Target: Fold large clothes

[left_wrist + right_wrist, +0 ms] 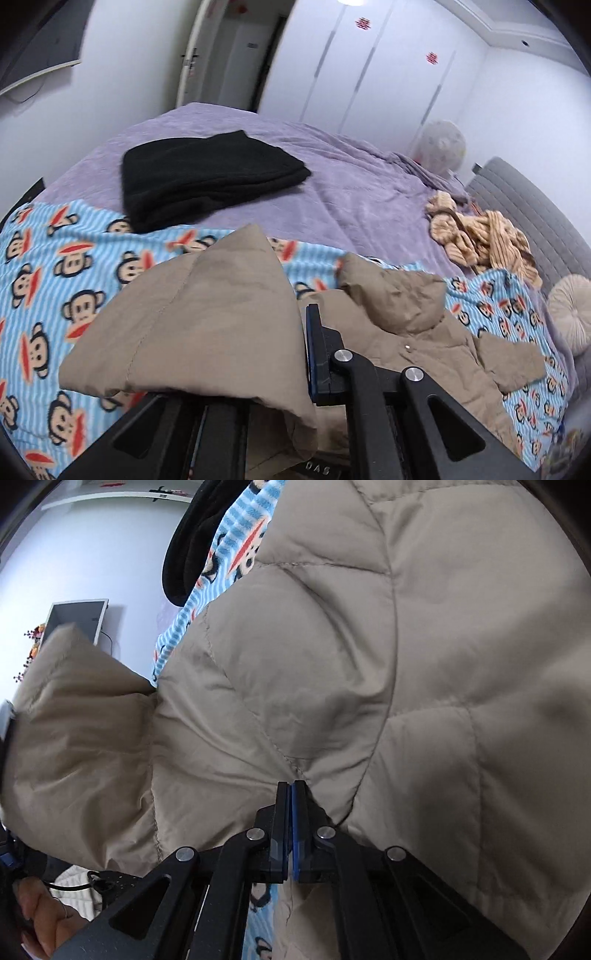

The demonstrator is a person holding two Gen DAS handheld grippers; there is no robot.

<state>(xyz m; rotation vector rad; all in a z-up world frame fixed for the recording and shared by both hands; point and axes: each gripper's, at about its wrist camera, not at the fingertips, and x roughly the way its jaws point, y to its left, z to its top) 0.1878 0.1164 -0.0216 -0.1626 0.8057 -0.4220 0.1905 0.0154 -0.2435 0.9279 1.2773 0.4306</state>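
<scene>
- The beige padded jacket point(417, 332) lies on a blue monkey-print blanket point(55, 266) in the lower half of the left wrist view, with its hood bunched toward the right of centre.
- A flap of the jacket is lifted in the lower centre of that view and drapes over the left gripper point(295, 369), hiding one finger; only the right-hand finger with its blue pad shows.
- The left gripper is clenched on that flap of the jacket, with the fabric caught between the fingers.
- In the right wrist view the jacket point(369, 664) fills nearly the whole frame, its quilted seams running across it.
- The right gripper point(291, 786) sits at the lower centre of that view, its two fingers pressed together and pinching a fold of the jacket at a seam.
- A hand point(40, 915) shows in the lower left corner of the right wrist view.
- A folded black garment point(207, 177) rests on the purple bedspread point(351, 192) in the upper left-centre of the left wrist view, its near edge overlapping the blanket.
- A tan ribbed garment point(480, 236) lies crumpled at the right of that view, near a grey headboard point(535, 206).
- White wardrobe doors point(369, 74) fill the upper centre and right.
</scene>
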